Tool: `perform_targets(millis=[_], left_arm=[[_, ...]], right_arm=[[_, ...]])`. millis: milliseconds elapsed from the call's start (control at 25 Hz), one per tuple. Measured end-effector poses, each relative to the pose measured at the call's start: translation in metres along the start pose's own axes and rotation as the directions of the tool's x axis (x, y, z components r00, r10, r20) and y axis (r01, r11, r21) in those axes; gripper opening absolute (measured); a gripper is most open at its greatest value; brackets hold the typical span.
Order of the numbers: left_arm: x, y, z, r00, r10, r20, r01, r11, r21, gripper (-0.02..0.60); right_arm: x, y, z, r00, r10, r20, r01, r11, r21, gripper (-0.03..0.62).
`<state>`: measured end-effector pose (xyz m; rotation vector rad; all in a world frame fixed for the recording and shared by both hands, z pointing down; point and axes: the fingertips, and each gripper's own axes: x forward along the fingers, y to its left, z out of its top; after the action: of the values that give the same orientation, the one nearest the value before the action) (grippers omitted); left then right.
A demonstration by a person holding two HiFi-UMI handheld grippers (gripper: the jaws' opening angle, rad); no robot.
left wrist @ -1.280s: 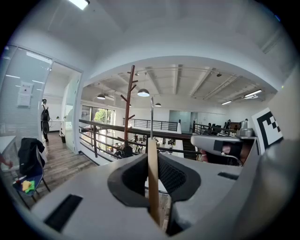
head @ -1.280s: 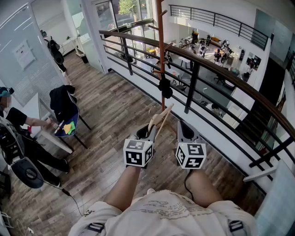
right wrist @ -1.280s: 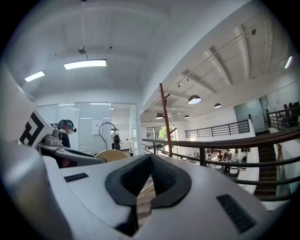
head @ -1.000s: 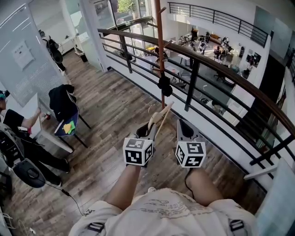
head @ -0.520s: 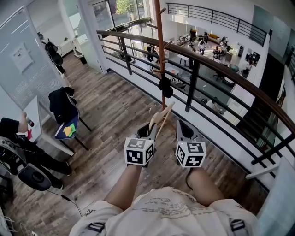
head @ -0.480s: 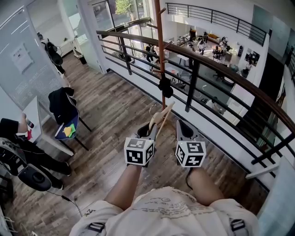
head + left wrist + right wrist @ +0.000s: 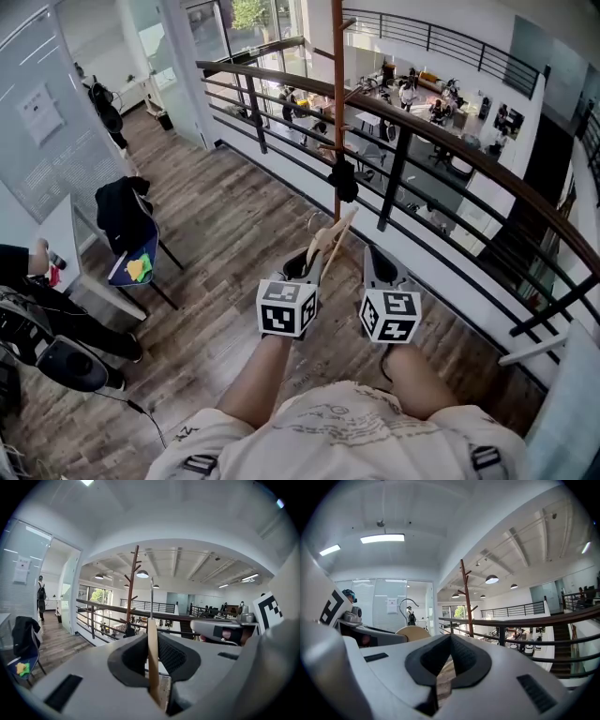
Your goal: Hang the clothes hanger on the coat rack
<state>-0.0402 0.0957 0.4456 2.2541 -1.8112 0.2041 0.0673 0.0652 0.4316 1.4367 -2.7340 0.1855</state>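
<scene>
Firmly, the left gripper's jaws pinch the wooden clothes hanger, held upright. The right gripper's jaws meet on nothing. Ahead, the coat rack stands by the railing, seemingly apart from the hanger.

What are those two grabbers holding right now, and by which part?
The left gripper is shut on the wooden hanger, pinching its flat wooden body below the metal hook. The right gripper is shut and holds nothing.

Open floor reaches the coat rack; railing stands just behind.
</scene>
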Motion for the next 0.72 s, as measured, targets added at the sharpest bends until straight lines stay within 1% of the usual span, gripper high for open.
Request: perform_targets(millis=[160,360,560,720], left_arm=[[0.002,0.015,-0.004,1.0,-0.001,-0.002,0.001,1.0,-0.005,0.058],[0.019,0.029,-0.005,1.0,-0.003,-0.015,0.003,1.0,-0.009,0.058],[0.052,0.04,-0.001,1.0,0.005,-0.027,-0.005,1.0,0.005,0.058],[0.084,0.048,0.014,0.999,0.021,-0.032,-0.02,0.999,0.025,0.058]], right_arm=[[0.009,0.009,-0.007,1.0,-0.004,-0.009,0.004,1.0,-0.003,0.002],[0.03,0.003,-0.01,1.0,-0.005,-0.017,0.005,1.0,0.003,0.002],[0.06,-0.018,-0.019,1.0,-0.006,-0.025,0.006,1.0,0.022,0.002],[0.094,-0.042,-0.01,1.0,0.0,-0.021,0.001,0.999,0.04,0.002]])
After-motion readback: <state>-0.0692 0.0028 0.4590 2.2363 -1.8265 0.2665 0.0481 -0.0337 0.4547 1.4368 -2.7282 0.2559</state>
